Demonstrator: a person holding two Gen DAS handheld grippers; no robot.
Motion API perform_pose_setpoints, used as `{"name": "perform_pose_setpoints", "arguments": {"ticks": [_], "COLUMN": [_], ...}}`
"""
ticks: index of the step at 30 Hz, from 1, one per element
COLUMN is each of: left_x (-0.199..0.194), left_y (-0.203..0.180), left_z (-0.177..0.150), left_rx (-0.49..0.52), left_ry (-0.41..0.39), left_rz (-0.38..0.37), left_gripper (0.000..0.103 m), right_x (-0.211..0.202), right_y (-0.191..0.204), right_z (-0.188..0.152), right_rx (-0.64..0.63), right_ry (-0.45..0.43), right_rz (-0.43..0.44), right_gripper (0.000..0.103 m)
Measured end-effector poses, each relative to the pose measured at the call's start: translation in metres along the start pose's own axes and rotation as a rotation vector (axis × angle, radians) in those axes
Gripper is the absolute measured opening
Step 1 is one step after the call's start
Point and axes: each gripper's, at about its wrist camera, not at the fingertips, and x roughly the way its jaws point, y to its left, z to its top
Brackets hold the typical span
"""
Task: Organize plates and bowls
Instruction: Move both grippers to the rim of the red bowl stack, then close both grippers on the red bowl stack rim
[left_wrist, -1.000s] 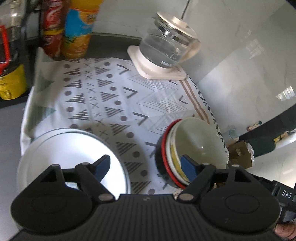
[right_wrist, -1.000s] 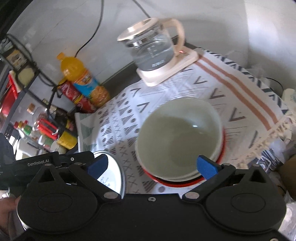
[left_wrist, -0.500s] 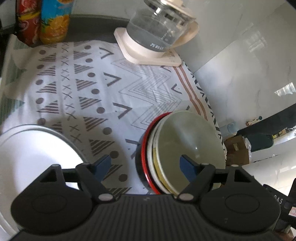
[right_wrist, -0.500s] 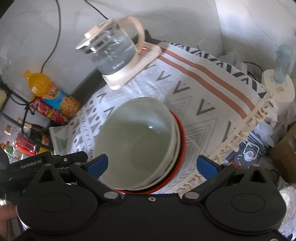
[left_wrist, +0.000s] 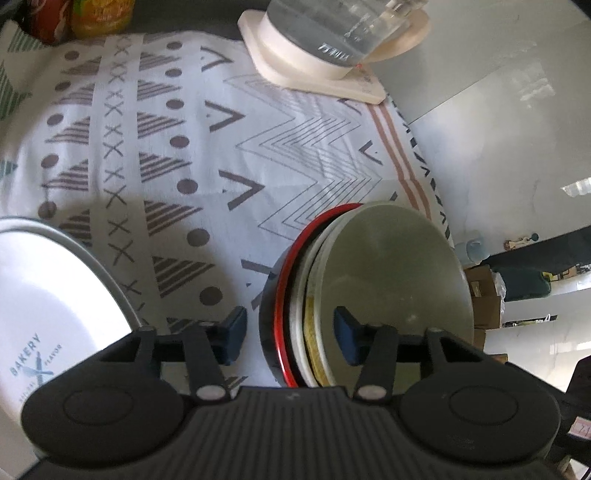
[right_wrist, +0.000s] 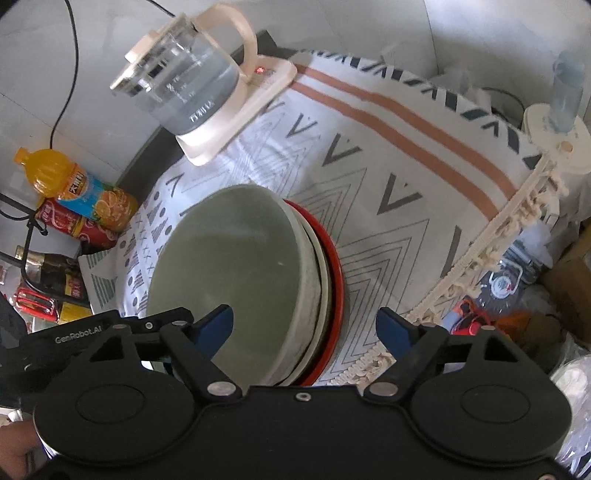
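Both claws, left (left_wrist: 286, 338) and right (right_wrist: 304, 328), are closing, each straddling opposite rim sides of the nested bowl stack (left_wrist: 369, 280), pads not yet pressing.

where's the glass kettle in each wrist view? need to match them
Left wrist: glass kettle at the top edge, right of centre, cut off, on its cream base.
Right wrist: kettle upper left, whole, handle to the right.
Shared landmark: stack of bowls on the patterned cloth, just ahead of both grippers.

One bowl stack (left_wrist: 369, 280), one white plate (left_wrist: 48, 295), one kettle (right_wrist: 177, 81), two bottles (right_wrist: 77, 192).
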Motion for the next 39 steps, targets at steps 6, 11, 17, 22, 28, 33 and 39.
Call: {"name": "perform_pose_setpoints", "arguments": {"ticks": [6, 11, 17, 22, 28, 33, 39], "left_x": [0.009, 0.011, 0.010, 0.005, -0.011, -0.030, -0.055], "left_y": [0.001, 0.000, -0.002, -0.001, -0.004, 0.001, 0.015], "left_z": [0.000, -0.001, -0.004, -0.007, -0.006, -0.005, -0.006], "left_rx": [-0.022, -0.025, -0.011, -0.007, 0.004, -0.004, -0.031], "left_ry": [0.019, 0.016, 0.009, -0.007, -0.048, -0.093, -0.145], "left_rz": [0.009, 0.017, 0.022, 0.021, 0.010, 0.003, 0.007], "left_gripper": [0.035, 0.033, 0.032, 0.032, 0.032, 0.032, 0.032], "right_x": [0.015, 0.022, 0.021, 0.018, 0.009, 0.002, 0.000], "right_y": [0.000, -0.002, -0.005, -0.004, 0.004, 0.019, 0.043], "right_z": [0.002, 0.003, 0.001, -0.001, 0.000, 0.001, 0.001], "right_rx": [-0.010, -0.015, -0.028, -0.032, -0.052, -0.095, -0.156], "right_ry": [0.042, 0.070, 0.074, 0.062, 0.038, 0.012, -0.010], "right_rz": [-0.016, -0.032, -0.062, -0.059, -0.045, -0.025, 0.008], "right_gripper": [0.072, 0.056, 0.033, 0.032, 0.032, 0.032, 0.032]}}
